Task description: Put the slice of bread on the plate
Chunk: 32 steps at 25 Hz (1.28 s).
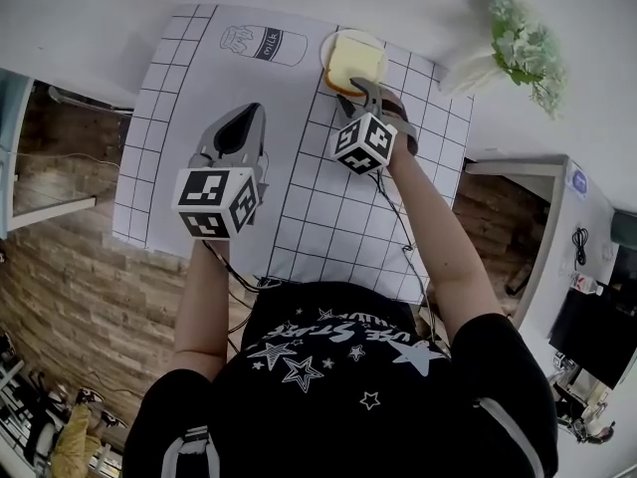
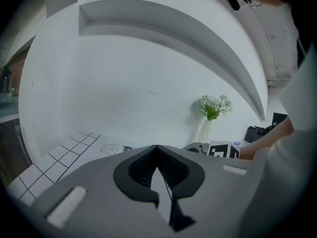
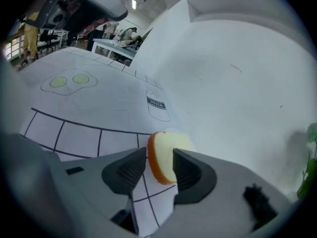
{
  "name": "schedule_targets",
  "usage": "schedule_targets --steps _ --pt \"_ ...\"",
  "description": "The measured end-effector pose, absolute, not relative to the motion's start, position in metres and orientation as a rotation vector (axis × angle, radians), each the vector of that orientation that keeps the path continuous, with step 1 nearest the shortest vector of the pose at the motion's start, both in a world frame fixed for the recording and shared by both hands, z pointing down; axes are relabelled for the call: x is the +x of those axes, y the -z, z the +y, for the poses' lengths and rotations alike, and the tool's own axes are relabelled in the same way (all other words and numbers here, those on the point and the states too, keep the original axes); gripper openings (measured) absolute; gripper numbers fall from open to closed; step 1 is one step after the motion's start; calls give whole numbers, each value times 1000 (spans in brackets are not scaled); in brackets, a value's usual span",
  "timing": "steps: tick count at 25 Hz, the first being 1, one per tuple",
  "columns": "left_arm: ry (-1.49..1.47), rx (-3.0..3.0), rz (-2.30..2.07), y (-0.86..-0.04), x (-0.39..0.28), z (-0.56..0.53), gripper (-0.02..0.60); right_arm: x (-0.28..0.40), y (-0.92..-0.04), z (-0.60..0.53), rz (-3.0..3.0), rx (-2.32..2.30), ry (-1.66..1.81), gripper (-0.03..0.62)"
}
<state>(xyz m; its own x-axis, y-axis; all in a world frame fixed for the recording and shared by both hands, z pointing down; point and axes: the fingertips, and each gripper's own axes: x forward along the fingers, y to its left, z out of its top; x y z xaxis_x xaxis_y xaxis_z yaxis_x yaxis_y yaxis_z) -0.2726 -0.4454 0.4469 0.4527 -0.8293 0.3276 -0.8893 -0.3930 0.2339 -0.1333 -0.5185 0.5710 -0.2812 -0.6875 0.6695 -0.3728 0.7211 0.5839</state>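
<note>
The slice of bread (image 1: 355,63) is lying flat on the white plate (image 1: 331,46), near the far edge of the gridded paper mat (image 1: 328,207) that is covering the white tabletop (image 1: 90,18). Its brown crust is showing along the near side, facing the person.

The right tongs (image 1: 368,88) are pointing down at the bread from the near side. In the right gripper view their 2 jaws are standing wide apart with the near edge of the bread (image 3: 166,157) sitting between them. A clear gap is showing between the crust and the left pad, while the right pad is lying close against the slice; whether it is touching cannot be told. The tongs are not squeezing the bread.

A drawing of a milk carton (image 1: 264,44) is printed on the mat just left of the plate, and the right gripper view is also showing a drawing of 2 fried eggs (image 3: 69,82) further along the mat.

The left tongs (image 1: 244,132) are hanging over the middle of the mat, well apart from the plate. Their jaws are meeting at the tips (image 2: 157,148) and are holding nothing.

A white vase of pale flowers (image 1: 518,53) is standing on the tabletop beyond the right corner of the mat.
</note>
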Motion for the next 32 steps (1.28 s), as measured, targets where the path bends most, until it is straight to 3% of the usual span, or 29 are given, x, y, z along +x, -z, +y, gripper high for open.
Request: schedule_targets --steps 8,24,32 --pt "-211 2321 -1496 -441 -262 -424 8 -122 -535 -494 -1985 903 366 163" --pt "-195 2394 -1576 -387 -175 -322 8 -68 -407 -381 -2406 1057 218 161" --pt "-193 2427 -1617 -369 -116 -258 8 -18 -379 -309 -2512 1055 213 91"
